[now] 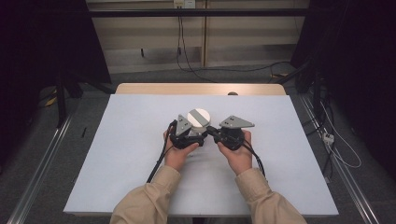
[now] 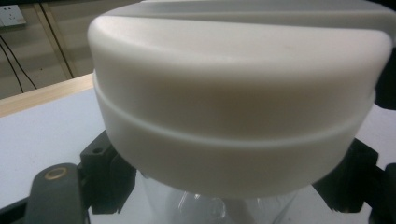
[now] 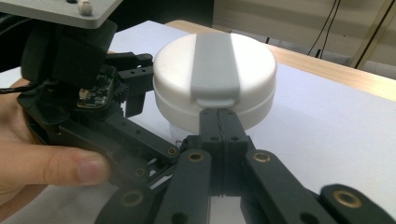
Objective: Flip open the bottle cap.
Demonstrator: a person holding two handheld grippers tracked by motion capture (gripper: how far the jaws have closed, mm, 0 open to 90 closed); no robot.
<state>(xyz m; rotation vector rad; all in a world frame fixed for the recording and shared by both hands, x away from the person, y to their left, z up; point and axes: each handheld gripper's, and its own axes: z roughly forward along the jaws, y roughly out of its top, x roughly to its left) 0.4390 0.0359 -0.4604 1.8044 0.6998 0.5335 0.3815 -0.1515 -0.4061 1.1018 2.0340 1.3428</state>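
I have a clear jar with a broad white lid (image 1: 199,117) standing near the middle of the white worktop (image 1: 121,154), between my two hands. A grey flip tab (image 3: 214,65) runs across the lid's top.

My left gripper (image 1: 187,135) is clamped around the jar just under the lid: in the left gripper view the black jaws sit on either side of the clear body (image 2: 219,207), with the lid's skirt overhanging them. My right gripper (image 1: 212,132) has its jaws pressed fully together, and their tip meets the front lip of the grey tab, holding nothing that I can make out.

I judge this a light piece, probably hard plastic: stiff lid, smooth thin clear wall below. The wall looks slippery, and I cannot tell if anything is inside. The neck under the lid's rim seems the best place to hold, since the overhang stops it from sliding down. The tab is shallow and rounded, so I'd expect a closed tip to skid off unless it catches the lip squarely. Too much upward pry could tilt the whole jar in the left grip.
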